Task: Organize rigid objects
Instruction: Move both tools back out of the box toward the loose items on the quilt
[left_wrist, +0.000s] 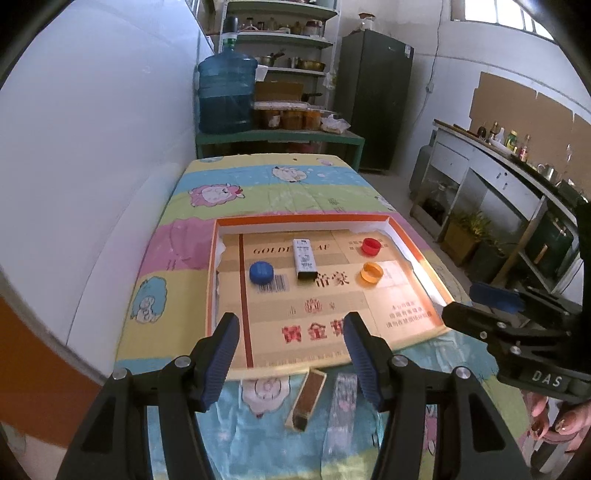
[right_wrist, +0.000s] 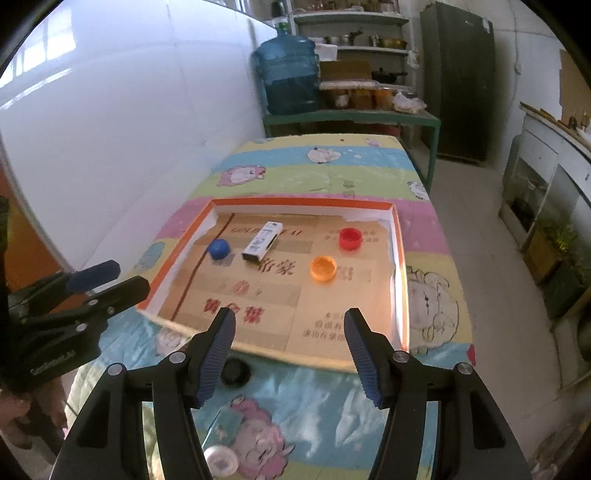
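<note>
Four items are seen in the orange-rimmed box lid (left_wrist: 415, 242); a matchbox (left_wrist: 306, 398), at 6 o'clock of it, is left out. Both the left claw (left_wrist: 291, 354) and right claw (right_wrist: 290, 354) are held open, empty.

Cardboard liner (left_wrist: 332, 295) inside the tray (left_wrist: 229, 223): "GOLD… …AF" near its far edge, partly covered by a white box (left_wrist: 304, 258). "DAS" on the right gripper (left_wrist: 491, 295) body. Chinese print on liner, unread.

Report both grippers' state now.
Left gripper: open, holding nothing.
Right gripper: open, holding nothing.
</note>
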